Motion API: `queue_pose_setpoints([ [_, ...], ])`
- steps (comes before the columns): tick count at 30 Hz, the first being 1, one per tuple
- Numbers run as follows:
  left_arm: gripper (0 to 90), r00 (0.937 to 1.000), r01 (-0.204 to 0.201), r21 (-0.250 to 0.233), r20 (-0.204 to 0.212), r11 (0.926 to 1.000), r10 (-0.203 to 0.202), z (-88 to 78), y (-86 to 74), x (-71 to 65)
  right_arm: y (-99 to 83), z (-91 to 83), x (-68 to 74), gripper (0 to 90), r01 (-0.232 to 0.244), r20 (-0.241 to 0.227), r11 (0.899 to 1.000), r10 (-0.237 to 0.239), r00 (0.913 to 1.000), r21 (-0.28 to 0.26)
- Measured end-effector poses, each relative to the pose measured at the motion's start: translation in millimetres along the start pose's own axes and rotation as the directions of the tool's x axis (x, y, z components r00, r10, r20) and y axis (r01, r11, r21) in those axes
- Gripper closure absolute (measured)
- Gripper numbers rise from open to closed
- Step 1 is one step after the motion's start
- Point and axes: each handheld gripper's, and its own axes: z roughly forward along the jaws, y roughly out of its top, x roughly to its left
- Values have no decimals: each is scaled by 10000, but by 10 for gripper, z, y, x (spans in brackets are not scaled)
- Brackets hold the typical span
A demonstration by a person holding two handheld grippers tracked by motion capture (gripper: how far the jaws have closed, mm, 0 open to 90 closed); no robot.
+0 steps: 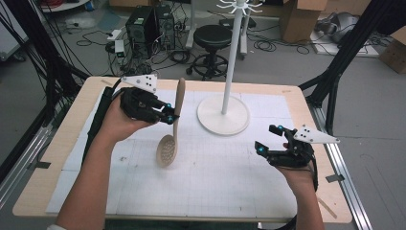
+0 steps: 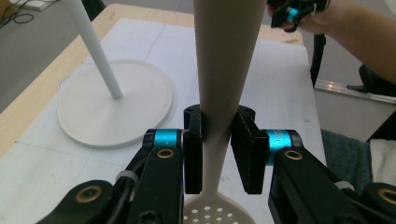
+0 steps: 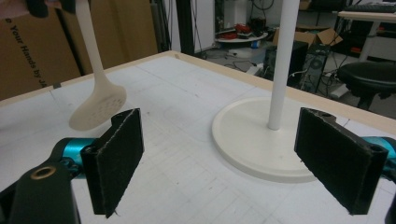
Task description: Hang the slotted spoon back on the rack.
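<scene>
A beige slotted spoon (image 1: 173, 127) hangs upright above the table, perforated bowl down, handle up. My left gripper (image 1: 170, 115) is shut on its handle; in the left gripper view the two pads (image 2: 193, 149) pinch the narrow neck of the slotted spoon (image 2: 224, 70) just above the bowl. A white hanger stand (image 1: 224, 112) with a round base and tall pole rises at the table's middle back. My right gripper (image 1: 270, 139) rests at the right, open, nothing between its jaws. In the right gripper view the slotted spoon (image 3: 99, 105) hovers at the left and the stand's base (image 3: 261, 135) lies ahead.
A white gridded mat (image 1: 206, 177) covers most of the wooden table (image 1: 72, 124). A dark strip lies along the left edge (image 1: 98, 120). Behind the table stand a black stool (image 1: 213, 40), computer cases and cables on the floor.
</scene>
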Motion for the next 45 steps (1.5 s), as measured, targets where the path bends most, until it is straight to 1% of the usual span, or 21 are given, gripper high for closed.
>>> queue_pose_setpoints([
  [2,749,10000,64,-104,-32,9999,-64,-20,82,38,0,3,0,150,10,0,10000,-10,10000,-8],
  [4,749,9999,121,-71,-119,9999,-122,-34,177,74,-2,8,-4,150,64,14,10000,-64,10000,16],
  [6,749,9998,105,-48,-172,9999,-106,-43,277,111,-2,12,3,150,9,-18,10000,-9,10000,45],
  [7,749,9996,175,-50,-202,9998,-176,-47,323,131,-3,14,4,150,16,-30,10000,-16,10000,50],
  [11,749,9995,261,-102,-196,9996,-263,-64,495,237,-4,17,2,150,77,-27,9999,-77,10000,68],
  [12,749,9994,256,-118,-218,9996,-259,-65,521,257,-3,14,5,150,12,-44,10000,-12,10000,54],
  [16,749,9988,351,-65,-329,9994,-353,-63,646,345,-3,17,0,150,69,-42,10000,-69,10000,53],
  [20,749,9986,510,-311,-110,9982,-513,-44,755,449,-6,22,-1,150,37,-59,10000,-36,10000,87],
  [22,749,9983,556,-325,-149,9979,-561,-50,830,489,-9,22,4,150,19,-77,9999,-18,10000,124],
  [27,749,9982,448,51,-408,9990,-446,-50,1038,538,-18,50,9,150,72,-131,9999,-70,9999,148],
  [28,749,9979,469,52,-441,9989,-467,-43,1064,549,-22,58,12,150,39,-157,9999,-37,9999,162],
  [29,749,9967,621,-2,-525,9981,-620,-38,1083,566,-25,60,18,150,-2,-178,9998,6,9998,216],
  [30,749,9954,765,-29,-578,9971,-766,-33,1099,588,-28,69,13,150,90,-174,9998,-87,9998,184],
  [32,749,9930,948,-53,-698,9955,-949,-14,1123,622,-32,73,12,150,62,-196,9997,-58,9998,224],
  [34,749,9919,1017,62,-775,9948,-1009,13,1146,645,-32,73,18,150,71,-210,9998,-67,9998,199],
  [37,749,9919,981,200,-830,9950,-961,57,1181,656,-22,61,18,150,95,-228,9999,-93,9997,121],
  [40,749,9920,937,199,-865,9954,-917,76,1220,674,-15,43,10,150,72,-215,10000,-71,9997,56],
  [43,749,9900,985,271,-1041,9948,-951,101,1271,696,-9,28,4,150,53,-188,10000,-53,9998,-7],
  [45,749,9894,877,464,-1201,9951,-816,142,1311,700,-9,26,-1,150,41,-197,10000,-41,9998,-24],
])
